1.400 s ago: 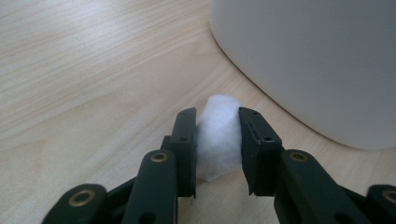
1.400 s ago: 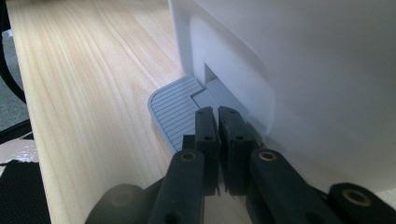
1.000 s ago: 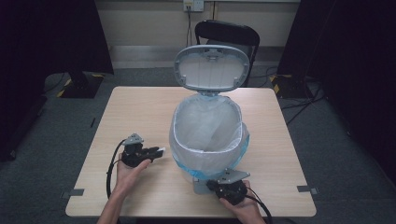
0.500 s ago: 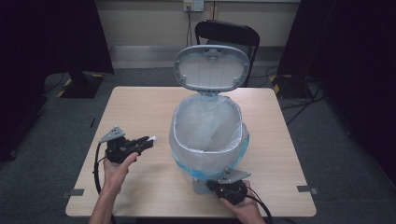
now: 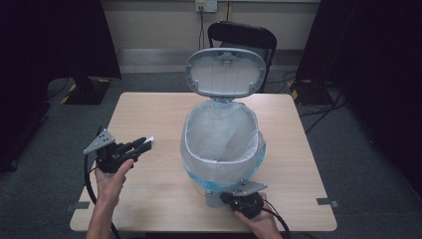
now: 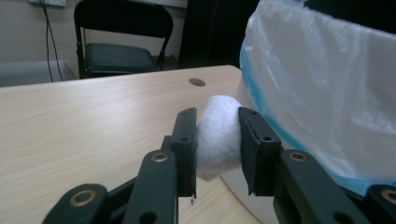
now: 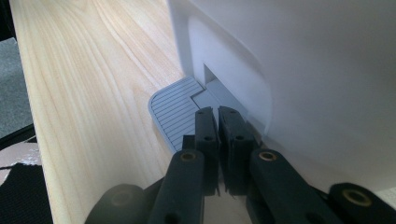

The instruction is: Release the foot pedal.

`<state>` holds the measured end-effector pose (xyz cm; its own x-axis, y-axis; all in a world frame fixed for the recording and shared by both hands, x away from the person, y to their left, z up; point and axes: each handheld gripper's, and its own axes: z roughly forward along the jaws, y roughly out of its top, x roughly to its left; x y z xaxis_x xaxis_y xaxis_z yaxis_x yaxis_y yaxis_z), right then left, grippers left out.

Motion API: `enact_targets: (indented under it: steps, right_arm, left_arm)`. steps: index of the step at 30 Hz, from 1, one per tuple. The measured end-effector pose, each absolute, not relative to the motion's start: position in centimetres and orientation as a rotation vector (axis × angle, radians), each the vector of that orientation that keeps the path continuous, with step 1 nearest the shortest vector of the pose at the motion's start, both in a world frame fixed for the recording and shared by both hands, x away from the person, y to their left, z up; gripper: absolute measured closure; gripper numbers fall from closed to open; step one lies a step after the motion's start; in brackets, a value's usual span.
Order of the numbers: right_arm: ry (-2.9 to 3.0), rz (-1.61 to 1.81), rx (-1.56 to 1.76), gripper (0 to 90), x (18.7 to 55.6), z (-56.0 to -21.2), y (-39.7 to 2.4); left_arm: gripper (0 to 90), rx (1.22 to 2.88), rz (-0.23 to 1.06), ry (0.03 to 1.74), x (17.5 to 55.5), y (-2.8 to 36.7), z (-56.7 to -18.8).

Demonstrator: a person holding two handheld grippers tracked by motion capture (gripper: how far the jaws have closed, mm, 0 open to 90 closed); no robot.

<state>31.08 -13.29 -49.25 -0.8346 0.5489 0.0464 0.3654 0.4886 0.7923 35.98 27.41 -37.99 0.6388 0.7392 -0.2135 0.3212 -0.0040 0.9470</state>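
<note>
Counter (image 5: 149, 204) of pale wood carries a white pedal bin (image 5: 221, 144), lid (image 5: 225, 72) upright, its plastic liner (image 5: 219, 134) holding nothing I can make out. Right tool (image 7: 218, 122), jaws together, rests on the grey pedal (image 7: 173, 112). Left tool (image 6: 217, 135) clamps a white cotton wad (image 6: 217, 140) beside the bin.

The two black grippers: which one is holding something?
The left gripper: its fingers squeeze a white fluffy cotton ball. The right gripper is shut on nothing, pressing the bin's grey ribbed pedal.
</note>
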Motion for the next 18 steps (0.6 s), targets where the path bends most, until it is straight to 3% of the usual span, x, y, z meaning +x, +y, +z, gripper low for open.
enact_targets:
  steps: [18]
  right_arm:
    - [2.514,1.278,0.789,86.9,31.1,-49.4,-13.4]
  left_arm:
    - [69.4,1.436,0.423,0.742,35.0,26.1,-31.5]
